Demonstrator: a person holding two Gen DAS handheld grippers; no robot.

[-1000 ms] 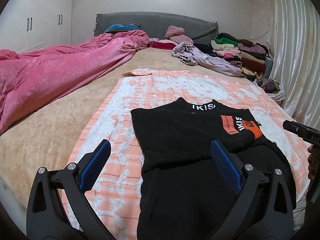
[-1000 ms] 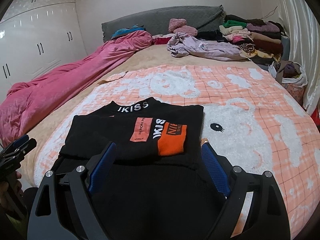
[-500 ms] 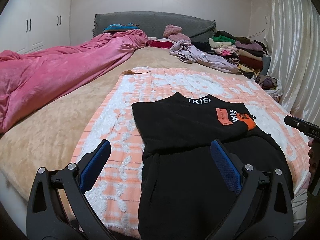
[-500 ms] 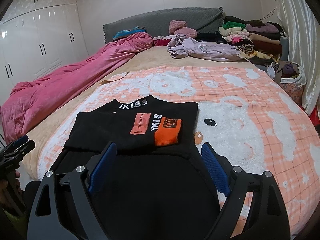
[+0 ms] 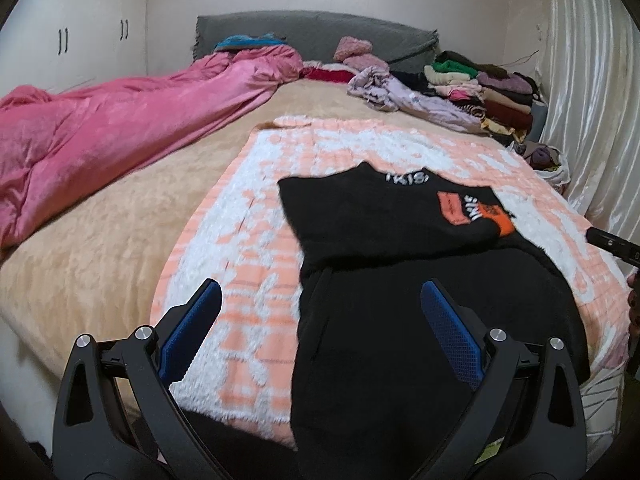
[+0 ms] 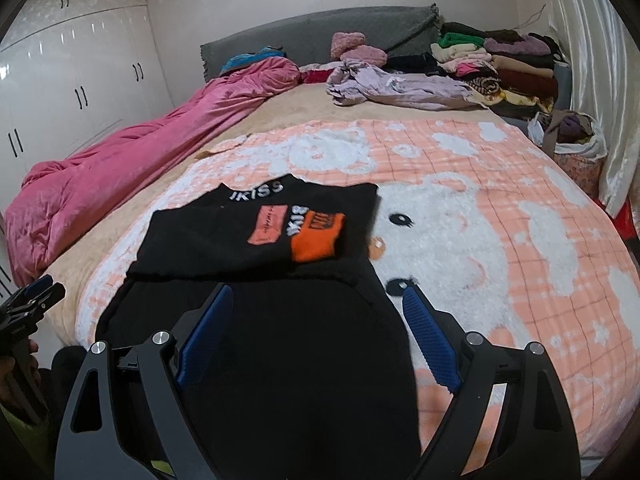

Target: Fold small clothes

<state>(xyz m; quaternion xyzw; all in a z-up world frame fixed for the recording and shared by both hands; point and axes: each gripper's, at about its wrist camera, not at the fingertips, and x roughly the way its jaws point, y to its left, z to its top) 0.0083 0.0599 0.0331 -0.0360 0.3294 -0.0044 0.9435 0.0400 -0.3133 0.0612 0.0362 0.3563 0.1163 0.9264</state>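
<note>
It was a home bedroom. A wide bed (image 6: 280, 108) with a grey headboard (image 6: 320, 32) filled the room, spread with a peach-and-white blanket (image 6: 500, 200) and a rumpled pink duvet (image 5: 120, 120). White wardrobes (image 6: 80, 80) with dark handles lined one wall, and a pale curtain (image 5: 592, 100) hung along the other. Stacked clothes (image 6: 500, 60) and a lilac heap (image 6: 400, 88) lay near the headboard.

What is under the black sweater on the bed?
The black sweater lies on the peach-and-white blanket, which shows all round it. Whatever the sweater's folded layers cover cannot be seen.
</note>
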